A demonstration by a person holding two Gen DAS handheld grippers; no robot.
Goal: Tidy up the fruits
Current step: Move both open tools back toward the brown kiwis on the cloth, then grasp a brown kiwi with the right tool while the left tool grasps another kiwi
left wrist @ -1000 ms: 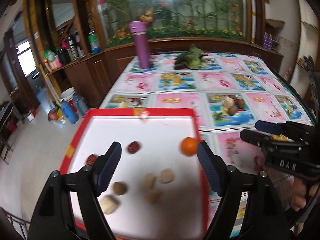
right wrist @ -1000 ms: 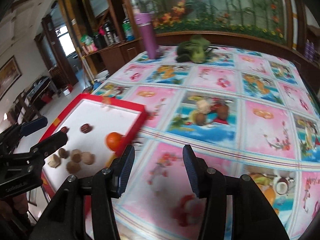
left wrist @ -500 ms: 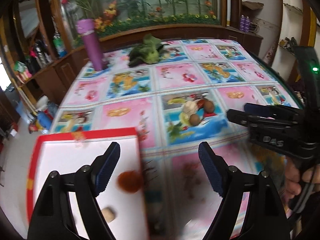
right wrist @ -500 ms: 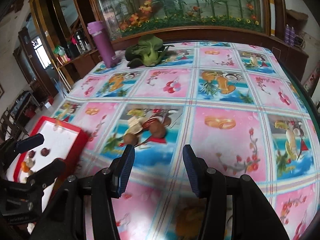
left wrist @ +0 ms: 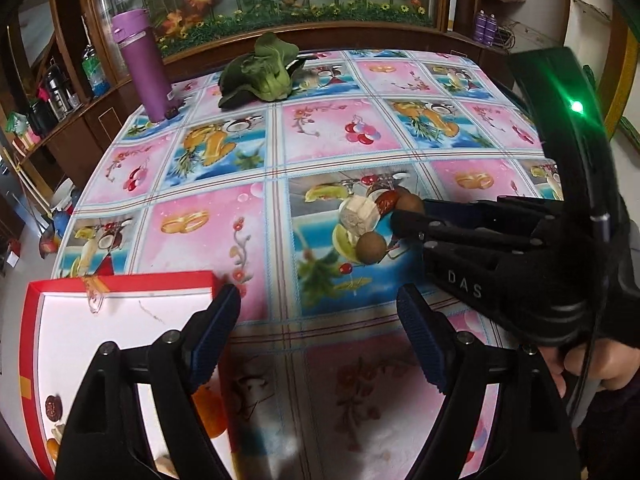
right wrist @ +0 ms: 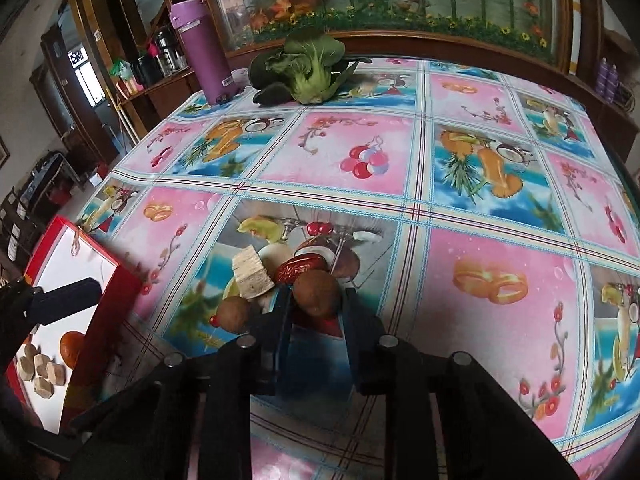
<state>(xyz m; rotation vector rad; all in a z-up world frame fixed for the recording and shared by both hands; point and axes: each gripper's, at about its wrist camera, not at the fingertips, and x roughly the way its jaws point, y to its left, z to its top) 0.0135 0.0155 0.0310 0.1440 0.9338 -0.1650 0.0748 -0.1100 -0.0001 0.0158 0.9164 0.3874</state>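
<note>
A small pile of fruit lies on the fruit-print tablecloth: a pale cut chunk (right wrist: 250, 274), a red date (right wrist: 298, 268) and two brown round fruits. My right gripper (right wrist: 316, 308) is shut on the nearer brown round fruit (right wrist: 316, 294), which rests on the cloth. The other brown fruit (right wrist: 234, 312) sits just to its left. The left wrist view shows the right gripper (left wrist: 404, 216) reaching into the pile from the right, beside the date (left wrist: 386, 202). My left gripper (left wrist: 318, 332) hangs open and empty over the cloth, by the red tray (left wrist: 120, 280).
The red tray (right wrist: 128, 276) holds an orange (right wrist: 72, 344), several pale chunks (right wrist: 38, 368) and a date (left wrist: 52, 406). A purple bottle (right wrist: 204, 48) and a leafy green vegetable (right wrist: 308, 68) stand at the far end. A hand (left wrist: 592, 364) holds the right gripper.
Both grippers have swung away from the tray to the right, toward the pile. The right gripper has come down and narrowed its fingers onto a brown round fruit.
</note>
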